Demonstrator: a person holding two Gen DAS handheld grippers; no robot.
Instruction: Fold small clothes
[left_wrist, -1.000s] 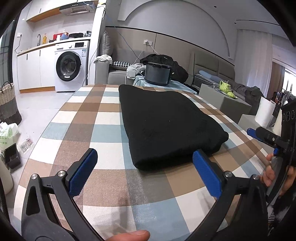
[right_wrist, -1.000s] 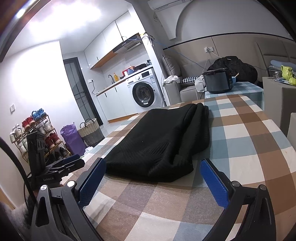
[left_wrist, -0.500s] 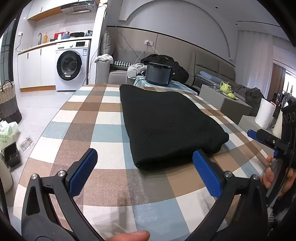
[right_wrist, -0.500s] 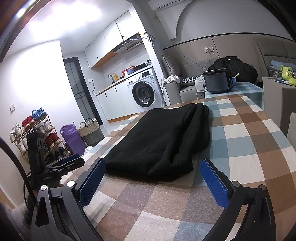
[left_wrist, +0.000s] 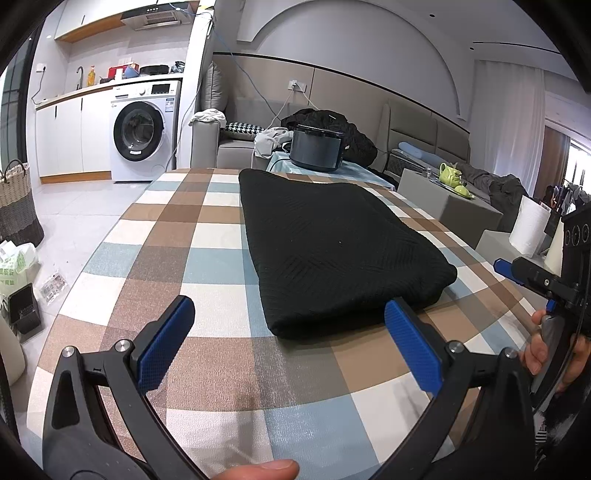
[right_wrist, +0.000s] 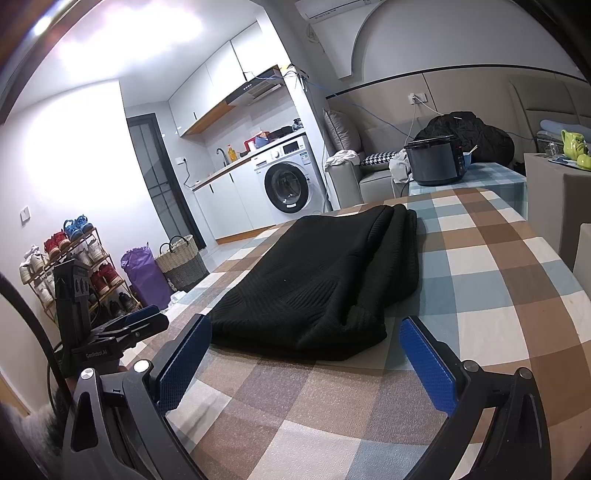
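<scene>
Both hand-held grippers are spread wide and hold nothing: the left hand-held gripper hangs just above the checked worktop at the near end of the folded black garment, and the right hand-held gripper hangs low at the same near end from the other side. That garment lies flat along the middle of the worktop, its layered edges showing on the right. Beyond the far end stands a dark cooker pot, with a washing machine against the wall.
</scene>
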